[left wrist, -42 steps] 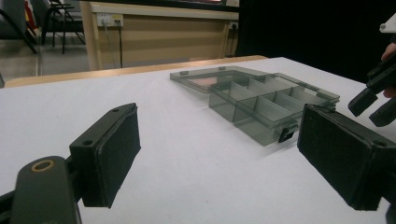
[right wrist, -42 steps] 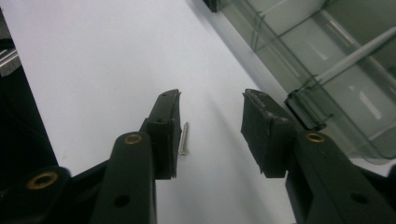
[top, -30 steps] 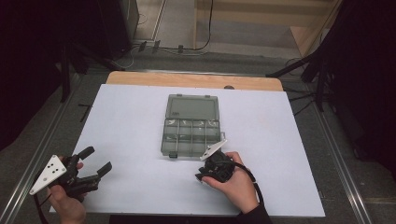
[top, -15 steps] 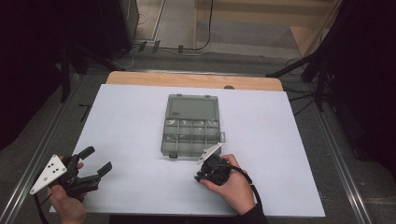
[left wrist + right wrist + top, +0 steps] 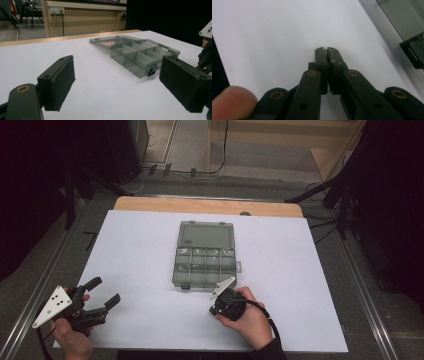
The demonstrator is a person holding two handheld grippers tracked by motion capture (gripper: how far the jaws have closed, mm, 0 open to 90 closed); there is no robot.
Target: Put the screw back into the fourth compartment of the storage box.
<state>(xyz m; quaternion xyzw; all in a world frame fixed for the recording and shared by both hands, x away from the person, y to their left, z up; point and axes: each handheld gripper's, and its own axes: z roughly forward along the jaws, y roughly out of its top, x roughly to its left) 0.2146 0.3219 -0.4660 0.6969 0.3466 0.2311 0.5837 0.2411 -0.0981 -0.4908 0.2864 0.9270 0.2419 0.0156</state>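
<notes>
A smoky clear compartment box (image 5: 205,265) lies open at the middle of the white table (image 5: 135,250), with its lid flat on the far side. My right gripper (image 5: 216,309) sits just in front of the box's near right corner, pointing down at the table. Its jaws have just been closing and now meet pad to pad (image 5: 327,52), with nothing visible between them. The box's black latch (image 5: 414,53) is off to their right. My left gripper (image 5: 106,291) rests at the near left corner, jaws wide open and empty (image 5: 117,82), facing the box (image 5: 140,53).
The table's near edge lies just below both hands. A bare wooden strip (image 5: 200,206) runs along the far edge. Dark stands and cables stand on the floor around the table.
The right hand has edged slightly toward the near edge of the table. The left hand and the box have not moved.
</notes>
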